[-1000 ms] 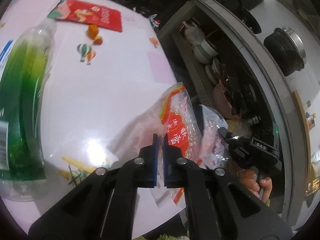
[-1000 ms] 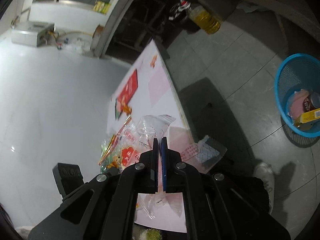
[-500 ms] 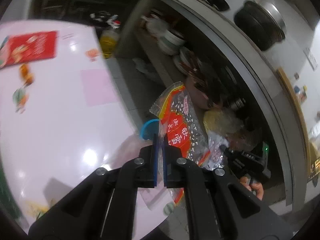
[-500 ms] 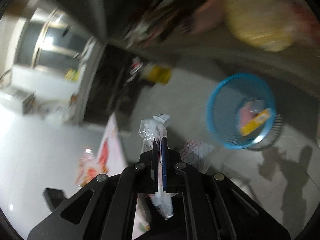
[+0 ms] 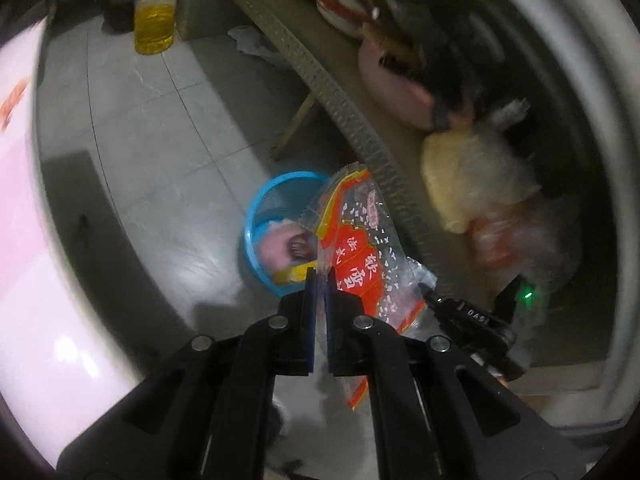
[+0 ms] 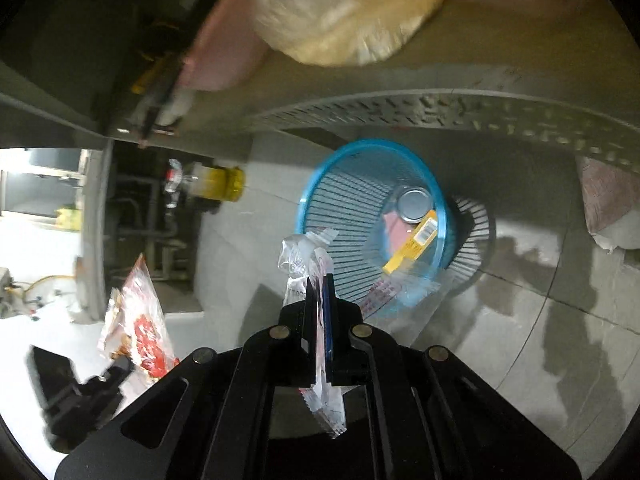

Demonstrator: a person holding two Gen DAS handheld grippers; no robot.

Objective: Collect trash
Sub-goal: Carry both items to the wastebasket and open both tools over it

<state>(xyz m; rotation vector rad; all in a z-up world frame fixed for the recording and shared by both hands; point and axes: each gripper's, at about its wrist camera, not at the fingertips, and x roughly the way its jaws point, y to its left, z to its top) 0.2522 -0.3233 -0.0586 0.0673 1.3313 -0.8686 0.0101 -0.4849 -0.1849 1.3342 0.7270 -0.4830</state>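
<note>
Grey tiled floor [image 6: 560, 360], glossy. Round blue mesh basket [image 6: 344, 168] on it (can, yellow box inside). Left tool [image 5: 319, 280] pinches crinkly red-and-clear wrapper [image 5: 360, 256]; right tool [image 6: 319, 284] pinches thin clear wrapper [image 6: 304, 248], both near the basket.

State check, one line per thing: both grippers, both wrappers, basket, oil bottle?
left gripper: shut on red-printed clear wrapper
right gripper: shut on clear plastic wrapper
blue mesh basket: upright on floor, partly filled
can: inside basket
yellow box: inside basket
oil bottle: upright, capped
</note>
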